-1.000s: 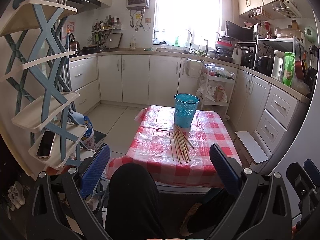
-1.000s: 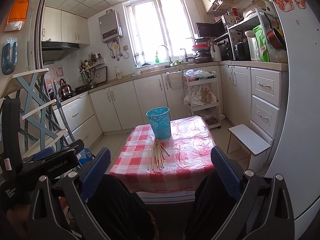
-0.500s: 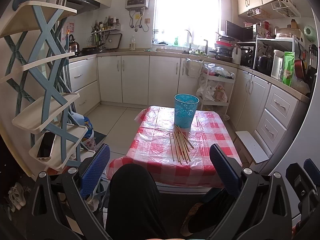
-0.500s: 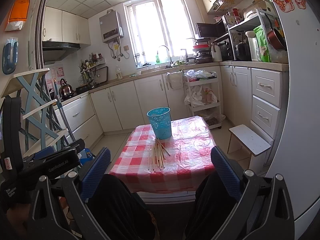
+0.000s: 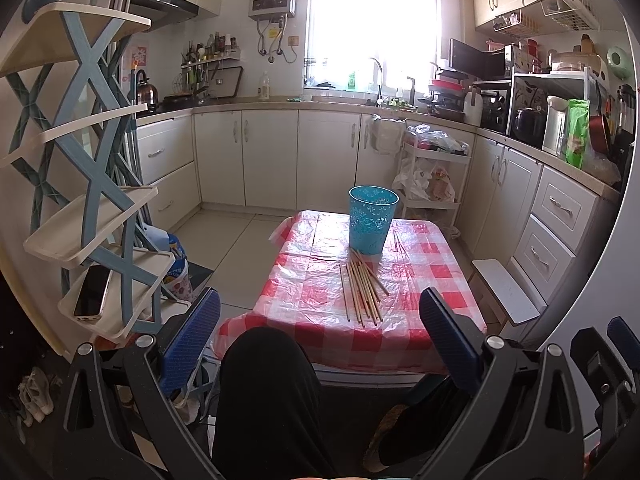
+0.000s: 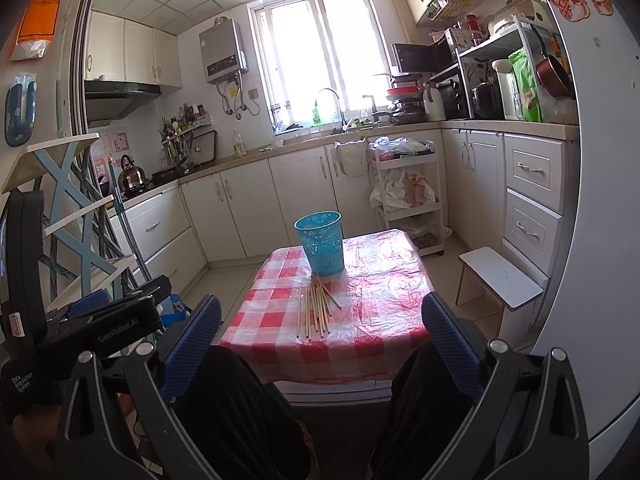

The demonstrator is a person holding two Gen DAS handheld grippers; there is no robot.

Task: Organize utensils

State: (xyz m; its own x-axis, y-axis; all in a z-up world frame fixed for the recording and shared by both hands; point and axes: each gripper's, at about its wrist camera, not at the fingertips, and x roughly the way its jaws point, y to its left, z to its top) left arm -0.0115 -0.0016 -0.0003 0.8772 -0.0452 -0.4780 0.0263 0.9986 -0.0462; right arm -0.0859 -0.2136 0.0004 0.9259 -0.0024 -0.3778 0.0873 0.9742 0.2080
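Chopsticks [image 5: 362, 290] fanned loose mid-bench [image 5: 304, 312], far ends touching the blue cup [image 5: 373, 220]; thin, stiff, light, likely to roll, best pinched mid-length singly; left hand-held gripper [image 5: 320, 336] and right hand-held gripper [image 6: 322, 340] both spread apart, empty, short of the bench's near edge.

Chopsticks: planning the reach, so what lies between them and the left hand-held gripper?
Only bare checked tablecloth and the person's black-clad knee, in the left wrist view.
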